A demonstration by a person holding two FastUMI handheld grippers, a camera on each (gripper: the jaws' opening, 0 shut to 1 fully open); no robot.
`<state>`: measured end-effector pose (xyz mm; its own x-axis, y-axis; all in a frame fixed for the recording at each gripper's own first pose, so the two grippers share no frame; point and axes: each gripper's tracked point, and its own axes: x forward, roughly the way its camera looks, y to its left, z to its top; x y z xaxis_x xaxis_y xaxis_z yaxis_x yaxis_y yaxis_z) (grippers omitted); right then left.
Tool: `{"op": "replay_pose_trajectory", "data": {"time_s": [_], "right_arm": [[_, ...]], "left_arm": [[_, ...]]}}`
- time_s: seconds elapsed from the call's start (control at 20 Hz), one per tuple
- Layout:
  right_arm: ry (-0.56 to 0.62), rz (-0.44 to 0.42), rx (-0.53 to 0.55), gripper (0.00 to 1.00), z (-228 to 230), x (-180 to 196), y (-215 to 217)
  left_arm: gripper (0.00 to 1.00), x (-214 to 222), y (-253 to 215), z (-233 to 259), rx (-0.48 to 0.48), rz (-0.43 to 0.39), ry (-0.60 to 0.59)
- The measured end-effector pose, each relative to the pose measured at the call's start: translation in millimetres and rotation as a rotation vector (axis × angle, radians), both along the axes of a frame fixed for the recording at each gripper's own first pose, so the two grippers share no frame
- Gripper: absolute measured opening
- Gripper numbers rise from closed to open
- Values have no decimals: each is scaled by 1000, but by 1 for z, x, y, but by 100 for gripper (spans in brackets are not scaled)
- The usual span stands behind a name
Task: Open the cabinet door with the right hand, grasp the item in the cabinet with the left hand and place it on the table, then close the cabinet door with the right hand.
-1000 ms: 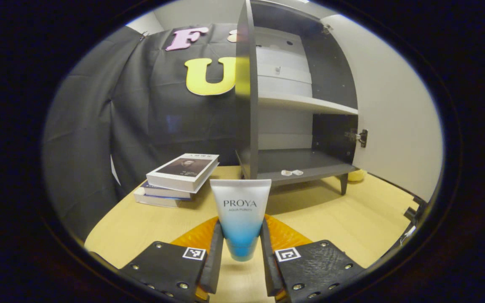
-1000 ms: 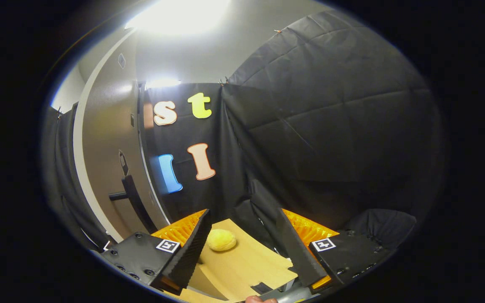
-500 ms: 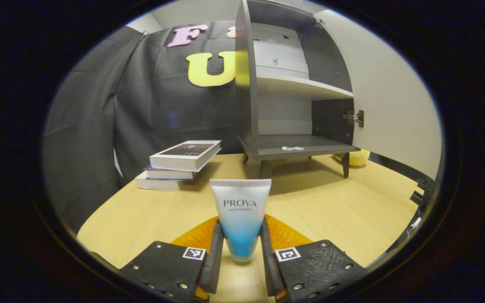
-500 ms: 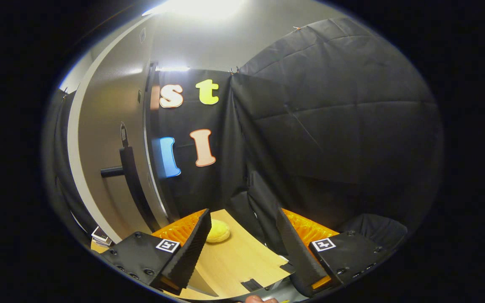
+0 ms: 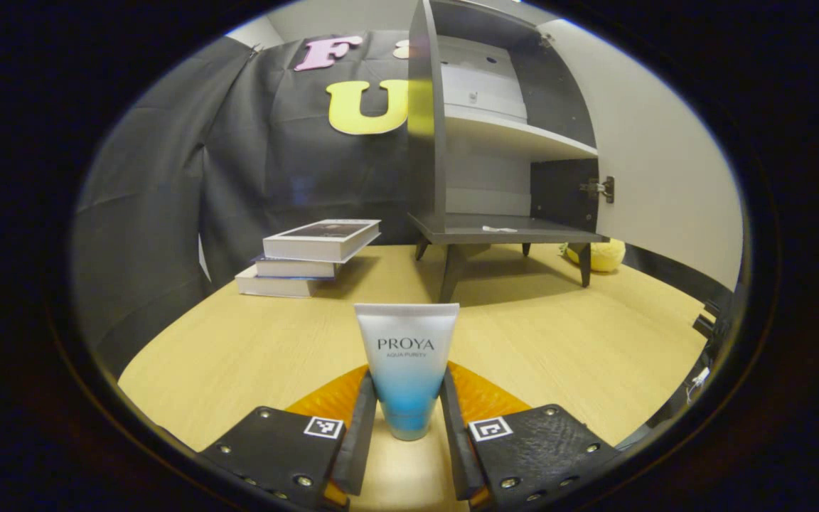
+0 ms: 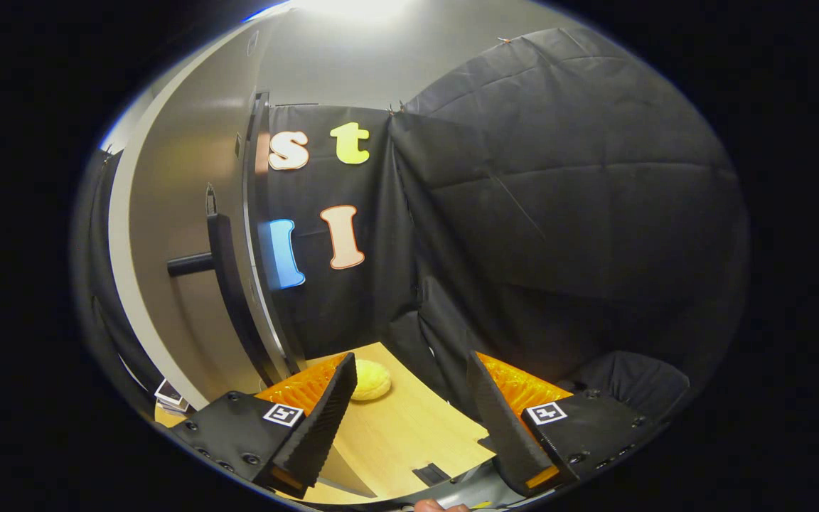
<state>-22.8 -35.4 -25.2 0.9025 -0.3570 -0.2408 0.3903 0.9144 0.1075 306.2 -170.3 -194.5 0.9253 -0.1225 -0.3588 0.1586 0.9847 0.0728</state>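
A white-to-blue cosmetic tube point(image 5: 407, 363) stands upright between the fingers of my left gripper point(image 5: 405, 434), which is shut on its lower end just above the wooden table point(image 5: 274, 341). Beyond it the dark cabinet point(image 5: 480, 142) stands on legs with its pale door point(image 5: 658, 156) swung wide to the right. In the right gripper view my right gripper point(image 6: 409, 419) is open and empty. The door's outer face point(image 6: 168, 235) and its dark bar handle point(image 6: 221, 263) are to its left.
A stack of books point(image 5: 310, 256) lies on the table left of the cabinet. A yellow plush point(image 5: 605, 254) sits behind the cabinet's right legs, seen too as the yellow plush point(image 6: 370, 379) near the table's far edge. Small white bits point(image 5: 498, 229) lie on the cabinet floor.
My left gripper has sunk lower toward the table with the tube; the cabinet now sits higher in its view. My right gripper has shifted slightly, so the door handle appears closer.
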Motion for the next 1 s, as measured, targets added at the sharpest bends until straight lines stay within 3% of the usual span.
{"op": "replay_pose_trajectory", "data": {"time_s": [0.1, 0.2, 0.25, 0.3, 0.4, 0.45, 0.7, 0.75, 0.8, 1.0], "right_arm": [[6, -5, 2, 98, -3, -3, -1], [15, -10, -1, 98, -7, -6, -1], [16, -9, 2, 98, -9, -7, -1], [15, -8, 9, 98, -10, -7, 0], [11, -3, 19, 98, -11, -5, -2], [10, 3, 19, 98, -12, -3, -2], [-14, 44, 11, 98, -13, 17, -19], [-15, 56, 11, 93, -14, 23, -23], [-12, 76, 10, 98, -16, 28, -26], [-12, 179, 19, 93, -15, 39, -33]], "left_arm": [[55, -3, 0, 0, 2, -13, 4], [46, -3, -2, 0, -7, -16, 7], [47, -5, -3, 2, -15, -17, 8], [55, -5, -4, 3, -20, -18, 5], [89, -4, -4, 7, -20, -17, -9], [95, -4, -4, 10, -20, -18, -14], [95, -6, 4, 39, -33, 75, -87], [95, -4, 7, 46, -26, 96, -110], [94, -4, 11, 57, -11, 118, -137], [94, -3, 19, 96, 3, 212, -232]]}}
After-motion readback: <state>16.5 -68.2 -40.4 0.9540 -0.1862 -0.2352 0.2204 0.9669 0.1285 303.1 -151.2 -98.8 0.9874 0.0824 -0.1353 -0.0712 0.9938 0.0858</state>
